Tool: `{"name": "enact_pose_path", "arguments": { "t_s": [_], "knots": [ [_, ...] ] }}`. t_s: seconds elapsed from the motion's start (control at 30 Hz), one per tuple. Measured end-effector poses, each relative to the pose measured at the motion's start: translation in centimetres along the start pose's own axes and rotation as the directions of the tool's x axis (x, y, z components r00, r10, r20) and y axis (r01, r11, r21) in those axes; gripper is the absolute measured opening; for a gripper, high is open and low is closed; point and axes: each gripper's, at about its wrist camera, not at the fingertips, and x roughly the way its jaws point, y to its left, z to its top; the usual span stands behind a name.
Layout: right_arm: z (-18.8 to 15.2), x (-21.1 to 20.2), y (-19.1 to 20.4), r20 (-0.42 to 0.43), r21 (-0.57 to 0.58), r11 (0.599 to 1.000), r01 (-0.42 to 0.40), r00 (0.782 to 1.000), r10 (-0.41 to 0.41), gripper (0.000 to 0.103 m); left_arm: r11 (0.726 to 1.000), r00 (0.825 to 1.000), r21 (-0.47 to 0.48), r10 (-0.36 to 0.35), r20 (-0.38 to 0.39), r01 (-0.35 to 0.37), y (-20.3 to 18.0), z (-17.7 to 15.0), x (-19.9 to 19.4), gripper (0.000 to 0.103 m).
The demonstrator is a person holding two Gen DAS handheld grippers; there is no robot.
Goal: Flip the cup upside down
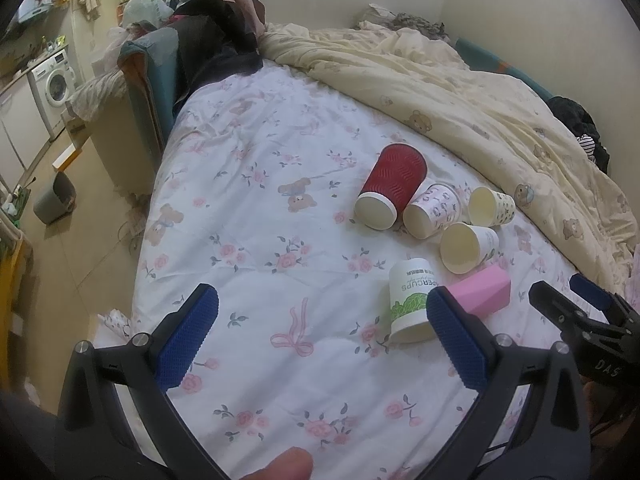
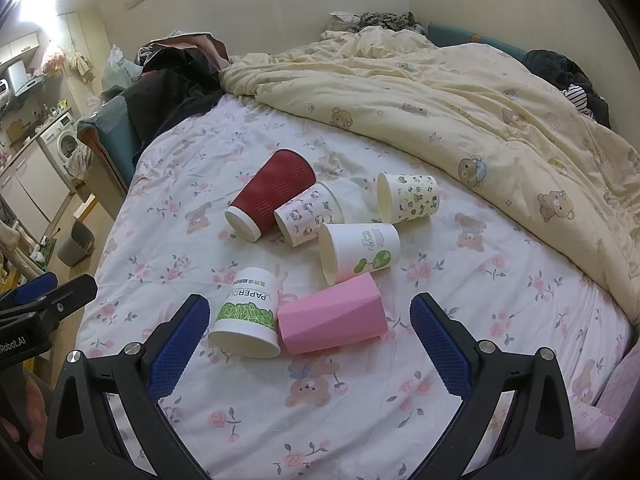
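Basically one green-leaf paper cup [image 2: 248, 316] already sits mouth-down, lower centre of the right wrist view, touching the pink cup [image 2: 334, 316] lying on its side just right of it. Pink cup looks like the next pick. Right tool [image 2: 310, 344] is spread wide, empty, straddling both. Left tool [image 1: 324, 340] also wide open, holding nothing, green-leaf cup at its right finger. Four more cups [image 2: 352, 232] lie tipped toward centre frame on the bed [image 2: 400, 400]. Best approach: close across the pink cup's mid-body, gently, lift clear of its neighbour, rotate mouth down. Soft sheet, so set it flat or it may topple.
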Motion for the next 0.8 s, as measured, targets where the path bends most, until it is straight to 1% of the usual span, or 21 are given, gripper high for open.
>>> {"name": "enact_pose_path", "arguments": {
  "t_s": [0.37,0.8],
  "knots": [
    [-0.16,0.15,-0.23,0.001,0.011,1.000,-0.002,1.000,0.002,0.102,1.000,1.000,-0.005,0.004,0.003,-0.004,-0.02,0.06,-0.30,0.103],
    [-0.12,0.21,-0.43,-0.004,0.019,1.000,-0.003,1.000,0.004,0.102,1.000,1.000,0.011,0.008,0.016,-0.008,-0.41,0.27,-0.83,0.103]
  ]
}}
